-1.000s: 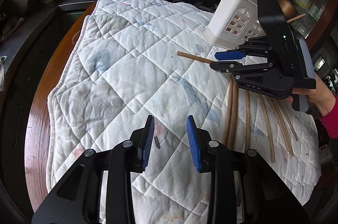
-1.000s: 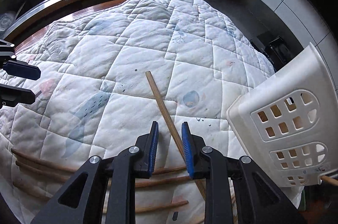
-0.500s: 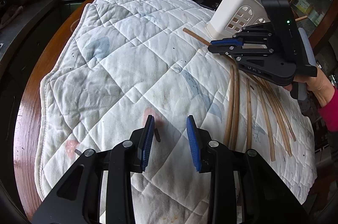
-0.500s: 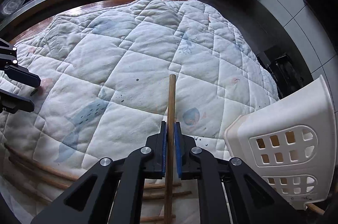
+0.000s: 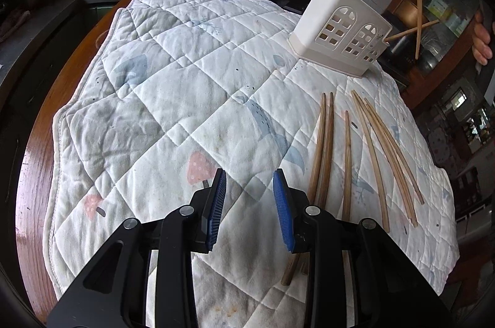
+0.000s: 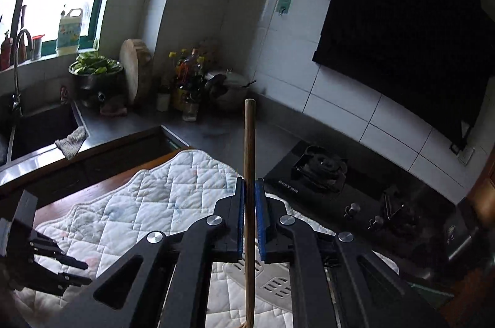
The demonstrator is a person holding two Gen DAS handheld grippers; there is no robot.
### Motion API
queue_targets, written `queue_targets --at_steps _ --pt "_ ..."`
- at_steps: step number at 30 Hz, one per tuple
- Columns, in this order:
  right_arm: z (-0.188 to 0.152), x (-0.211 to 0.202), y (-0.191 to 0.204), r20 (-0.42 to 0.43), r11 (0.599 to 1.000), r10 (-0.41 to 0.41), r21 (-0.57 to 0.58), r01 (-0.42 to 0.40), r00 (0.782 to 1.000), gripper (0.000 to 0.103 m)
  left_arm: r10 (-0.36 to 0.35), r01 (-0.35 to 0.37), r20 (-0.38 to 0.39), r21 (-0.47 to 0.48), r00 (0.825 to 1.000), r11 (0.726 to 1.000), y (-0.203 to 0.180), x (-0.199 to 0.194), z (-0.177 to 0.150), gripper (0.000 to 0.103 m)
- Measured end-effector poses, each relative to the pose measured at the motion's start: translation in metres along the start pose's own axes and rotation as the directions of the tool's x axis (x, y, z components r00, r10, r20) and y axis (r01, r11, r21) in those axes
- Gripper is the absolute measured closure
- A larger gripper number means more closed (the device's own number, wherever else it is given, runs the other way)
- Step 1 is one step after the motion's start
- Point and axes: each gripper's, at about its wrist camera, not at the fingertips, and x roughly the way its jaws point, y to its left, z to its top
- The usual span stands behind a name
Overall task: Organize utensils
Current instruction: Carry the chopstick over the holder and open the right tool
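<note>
1. The left gripper (image 5: 250, 198) fills the bottom centre of the left wrist view, its blue pads spread apart with nothing between them, above the white quilted mat (image 5: 173, 87).
2. The right gripper (image 6: 249, 219) is clamped on one wooden chopstick (image 6: 249, 173), which stands nearly upright in the right wrist view. Its top end shows against the grey counter; its lower end runs off the bottom edge of the frame.
3. In the left wrist view that gripper is only partly visible in the upper right corner, cut off by the frame, with a few of the person's fingers (image 5: 482, 40) showing at the right edge.
4. Loose chopsticks (image 5: 365, 155) lie on the mat in the right half of the left wrist view, roughly side by side. The near ends of the leftmost ones are hidden behind the left gripper's body.
5. The white utensil holder (image 5: 340, 28) sits on the mat's far right part, tilted, with one stick poking out of its right side. Its inside cannot be seen.
6. In the right wrist view the holder appears only as a slotted white patch at the bottom centre, mostly hidden by the gripper.
7. A gas stove (image 6: 321, 173) lies right of centre in that view, dim and hard to read.
</note>
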Motion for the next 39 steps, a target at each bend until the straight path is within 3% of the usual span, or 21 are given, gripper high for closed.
queue_targets --at_steps 5,10,18,23,28,33,35,39 --pt "0.025 0.003 -0.032 0.127 0.982 -0.133 0.151 0.114 0.983 0.096 -0.019 0.019 0.001 0.030 1.000 0.999 -0.011 -0.001 -0.001 0.071" --pt "0.023 0.032 -0.050 0.178 0.952 -0.205 0.266 0.153 0.963 0.096 -0.024 0.024 -0.011 0.054 1.000 0.998 -0.018 0.001 -0.003 0.071" --pt "-0.002 0.086 -0.048 0.136 0.934 -0.239 0.304 0.189 0.961 0.096 -0.034 0.035 -0.019 0.077 0.999 0.996 -0.023 0.002 -0.008 0.071" --pt "-0.017 0.101 -0.044 0.082 0.940 -0.214 0.290 0.182 0.973 0.096 -0.042 0.045 -0.025 0.100 0.999 0.994 -0.027 -0.001 -0.012 0.071" --pt "-0.032 0.100 -0.041 0.034 0.937 -0.203 0.298 0.184 0.979 0.096 -0.044 0.050 -0.054 0.116 0.998 0.992 -0.030 0.002 -0.017 0.071" --pt "-0.041 0.077 -0.037 0.023 0.941 -0.214 0.273 0.200 0.977 0.088 -0.035 0.048 -0.088 0.152 0.995 0.987 -0.035 0.004 -0.024 0.071" --pt "-0.042 0.058 -0.037 0.031 0.940 -0.208 0.281 0.191 0.978 0.078 -0.025 0.040 -0.097 0.161 0.995 0.986 -0.036 0.004 -0.026 0.071" --pt "-0.051 0.010 -0.030 0.022 0.945 -0.181 0.281 0.168 0.983 0.068 0.002 0.013 -0.089 0.168 0.996 0.986 -0.034 0.003 -0.027 0.071"
